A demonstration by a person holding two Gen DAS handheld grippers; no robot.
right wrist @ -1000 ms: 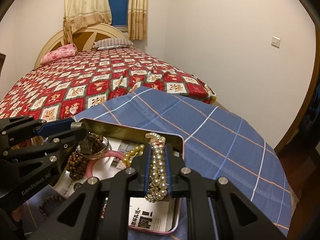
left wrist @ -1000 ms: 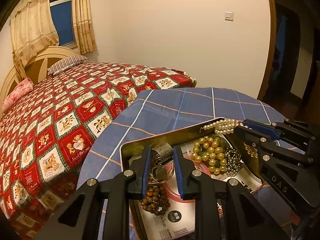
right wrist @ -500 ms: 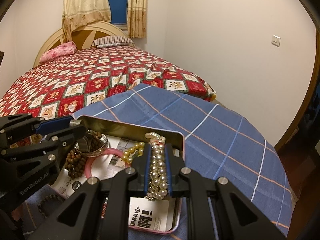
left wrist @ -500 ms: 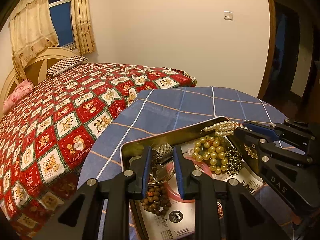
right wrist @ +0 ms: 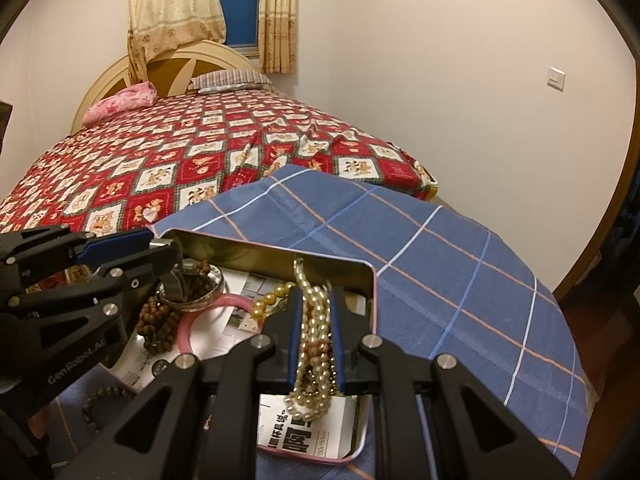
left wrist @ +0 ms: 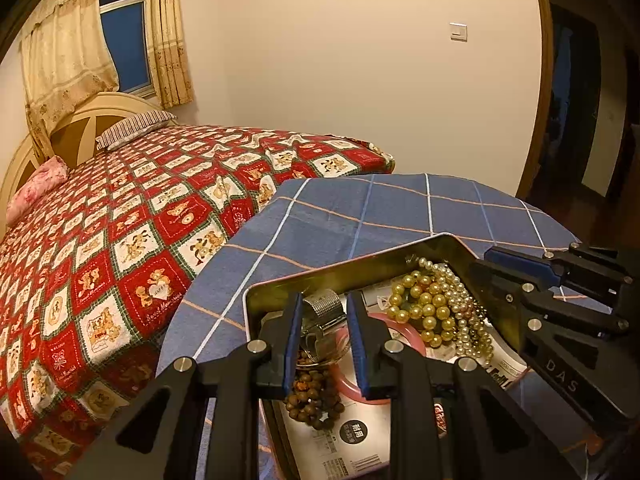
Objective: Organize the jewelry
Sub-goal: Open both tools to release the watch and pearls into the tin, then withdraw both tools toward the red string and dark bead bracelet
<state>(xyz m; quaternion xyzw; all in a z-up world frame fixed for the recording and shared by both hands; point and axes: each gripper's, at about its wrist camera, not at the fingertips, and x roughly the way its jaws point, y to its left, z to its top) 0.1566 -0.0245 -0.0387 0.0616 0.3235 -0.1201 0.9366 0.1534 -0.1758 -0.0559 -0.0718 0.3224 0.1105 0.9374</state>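
The right gripper (right wrist: 314, 316) is shown clamped on a strand of small pearls (right wrist: 316, 320), which runs between its pads and hangs in a loop beneath them, over the near end of the metal tin (right wrist: 280, 250). The left gripper (left wrist: 322, 312) is held with its jaws parted around a metal watch (left wrist: 325, 308), directly ahead of its fingertips; no grip on it is evident.

Risks, as judged: if the pearl strand is lifted or pulled sideways, it may drag the larger gold beads (left wrist: 420, 308) just left of the right gripper, since the two lie tangled in one heap; a thin strand may also slip through the pads if tugged. The light tin could be shifted or tipped on the blue checked cloth (right wrist: 440, 264) by either tool.

Container contents: the tin is lined with printed paper (right wrist: 304, 436) and holds the watch, a coil of brown wooden beads (left wrist: 312, 400) below the left gripper's pads, a pink bangle (right wrist: 200, 320), the gold beads and the pearls. One dark bead bracelet (right wrist: 104, 398) lies outside it on the cloth, under the left gripper.
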